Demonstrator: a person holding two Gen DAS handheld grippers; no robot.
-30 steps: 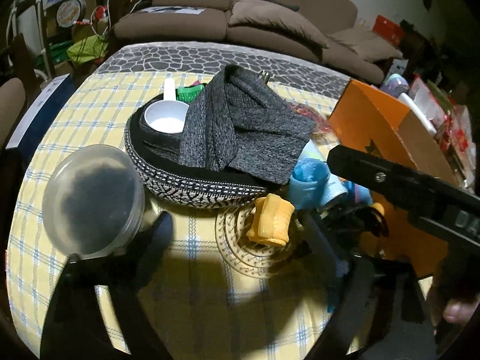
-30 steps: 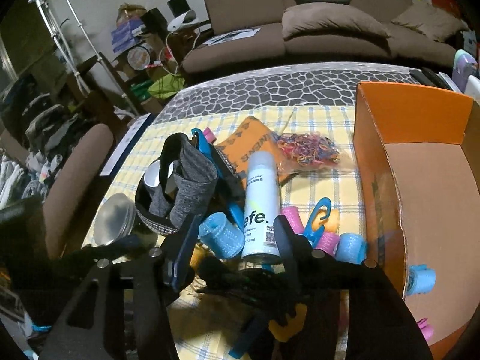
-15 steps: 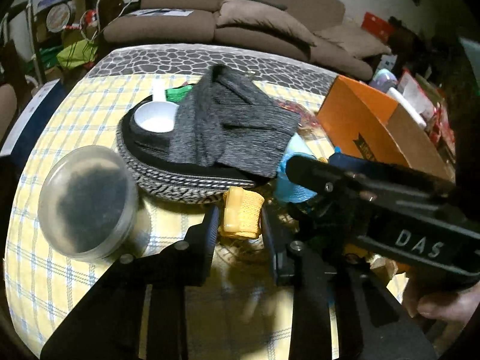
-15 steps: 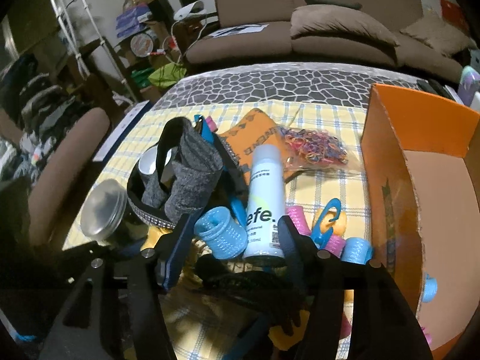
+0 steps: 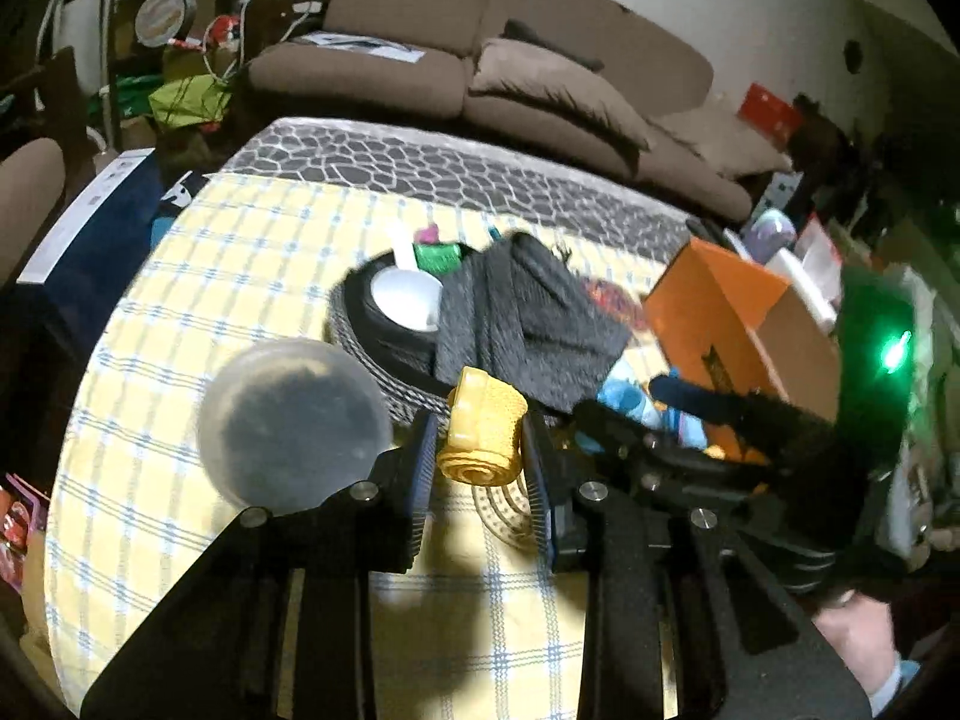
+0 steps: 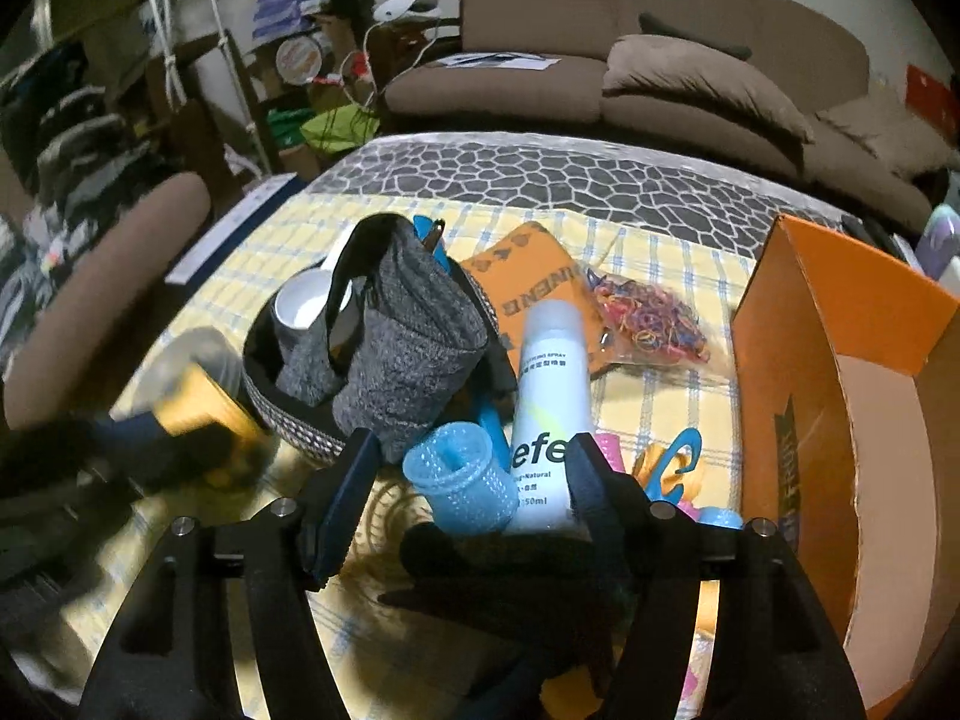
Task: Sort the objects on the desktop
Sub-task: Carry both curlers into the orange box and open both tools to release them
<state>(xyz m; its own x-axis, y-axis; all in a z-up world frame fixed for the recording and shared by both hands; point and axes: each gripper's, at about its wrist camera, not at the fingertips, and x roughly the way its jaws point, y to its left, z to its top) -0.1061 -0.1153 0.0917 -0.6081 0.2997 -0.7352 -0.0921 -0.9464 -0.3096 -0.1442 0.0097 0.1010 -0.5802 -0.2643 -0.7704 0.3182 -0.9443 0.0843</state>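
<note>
I'm working over a desk point(image 5: 198, 276) under a yellow checked cloth, a brown sofa point(image 5: 480, 72) behind it in a cluttered, dim room. Nearest, my left gripper point(image 5: 480, 456) is clamped on the yellow hair roller point(image 5: 483, 432), lifted clear of the cloth; the soft mesh could squirm out if I swing fast. My right gripper point(image 6: 474, 480) is opening around the blue roller point(image 6: 459, 480) and white spray bottle point(image 6: 546, 408), touching neither; closing might catch both. The orange box point(image 6: 840, 324) stands just beyond.
</note>
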